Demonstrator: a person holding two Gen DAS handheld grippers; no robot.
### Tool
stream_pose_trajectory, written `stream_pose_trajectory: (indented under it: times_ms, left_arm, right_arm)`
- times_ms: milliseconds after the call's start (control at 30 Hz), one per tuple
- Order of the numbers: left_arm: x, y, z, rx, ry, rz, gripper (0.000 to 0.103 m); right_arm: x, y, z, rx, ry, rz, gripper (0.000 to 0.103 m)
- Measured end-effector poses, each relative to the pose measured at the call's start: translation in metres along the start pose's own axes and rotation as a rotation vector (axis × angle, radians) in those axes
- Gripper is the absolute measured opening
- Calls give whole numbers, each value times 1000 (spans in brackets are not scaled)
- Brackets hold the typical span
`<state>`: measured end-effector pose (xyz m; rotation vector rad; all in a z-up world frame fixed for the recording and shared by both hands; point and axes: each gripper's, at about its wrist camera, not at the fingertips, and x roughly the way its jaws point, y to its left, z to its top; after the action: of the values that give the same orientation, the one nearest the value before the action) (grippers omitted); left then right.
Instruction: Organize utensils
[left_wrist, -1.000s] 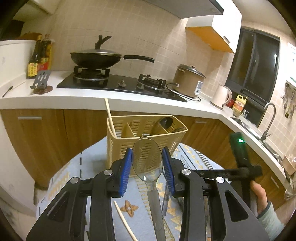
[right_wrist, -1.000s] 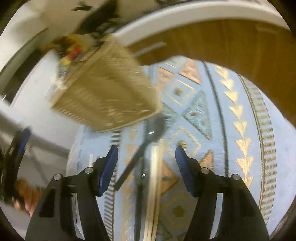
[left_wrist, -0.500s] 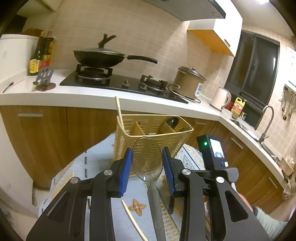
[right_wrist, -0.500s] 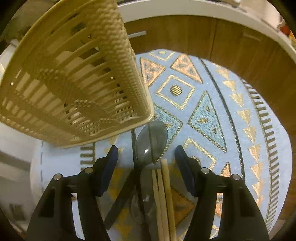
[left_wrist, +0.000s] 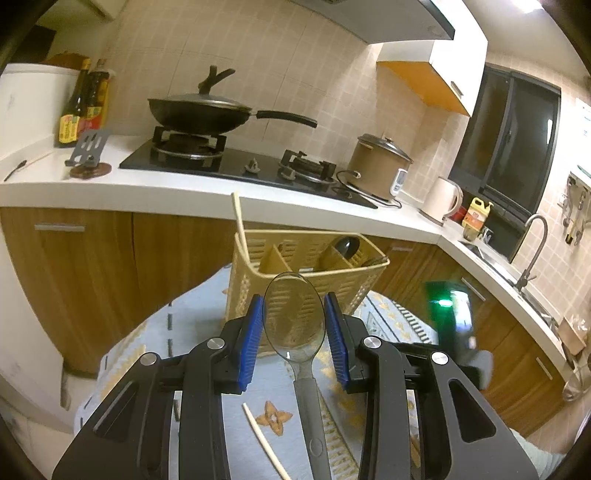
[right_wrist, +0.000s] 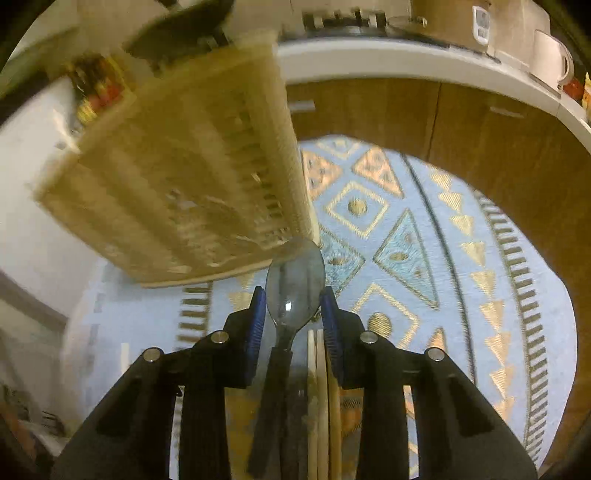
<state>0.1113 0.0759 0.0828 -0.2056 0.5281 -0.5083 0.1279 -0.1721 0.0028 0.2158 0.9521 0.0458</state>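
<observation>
Left wrist view: The left gripper pinched a clear plastic spoon by the bowl, both blue pads pressed against its edges, with the handle running back toward 6 o'clock. Directly ahead, toward 12 o'clock, a beige slotted utensil basket stood upright on a light blue patterned mat. One chopstick leaned out of the basket's left compartment; a dark utensil sat in the right compartment. A loose chopstick lay on the mat at 6 o'clock. A wok rested on the stove at 11 o'clock. The other gripper's body, blurred and showing a green light, appeared at 4 o'clock.

Right wrist view: The right gripper was closed on a second clear spoon, pads touching the bowl's sides, dark handle trailing to 6 o'clock. Chopsticks lay on the mat just beside the handle, under the right finger. The basket, blurred, filled the area toward 10 o'clock, its lower edge just beside the spoon tip; contact could not be determined.
</observation>
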Motion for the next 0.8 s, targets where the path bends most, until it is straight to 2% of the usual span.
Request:
stream_pose_trajectory:
  times_ms: [133, 200, 233, 267, 400, 500, 633, 733, 767, 800]
  left_arm:
    - [-4, -8, 11, 4, -36, 18, 31]
    - [-9, -14, 21, 10, -69, 26, 31]
    - [-11, -16, 26, 13, -84, 31, 31]
    - [-13, -18, 30, 14, -95, 34, 31]
    - [-21, -25, 54, 24, -155, 49, 31]
    - [-25, -27, 67, 23, -181, 63, 31]
    - [-27, -22, 65, 24, -184, 70, 32]
    - [-21, -15, 57, -2, -156, 60, 32]
    - [-19, -14, 56, -7, -148, 58, 32]
    - [-17, -13, 54, -9, -139, 55, 32]
  right_arm:
    - [-53, -8, -10, -30, -130, 138, 28]
    - [-79, -4, -3, -41, -217, 261, 27]
    - [-87, -3, 1, -48, -248, 293, 23]
    - [-96, -1, 10, -63, -282, 324, 10]
    - [-134, 17, 34, -120, -400, 391, 10]
    - [-137, 30, 49, -154, -380, 378, 10]
    - [-106, 8, 41, -117, -253, 362, 18]
    - [-83, -6, 23, -109, -151, 299, 25]
    - [-77, -9, 20, -109, -123, 289, 32]
    - [-72, -13, 16, -104, -91, 289, 47]
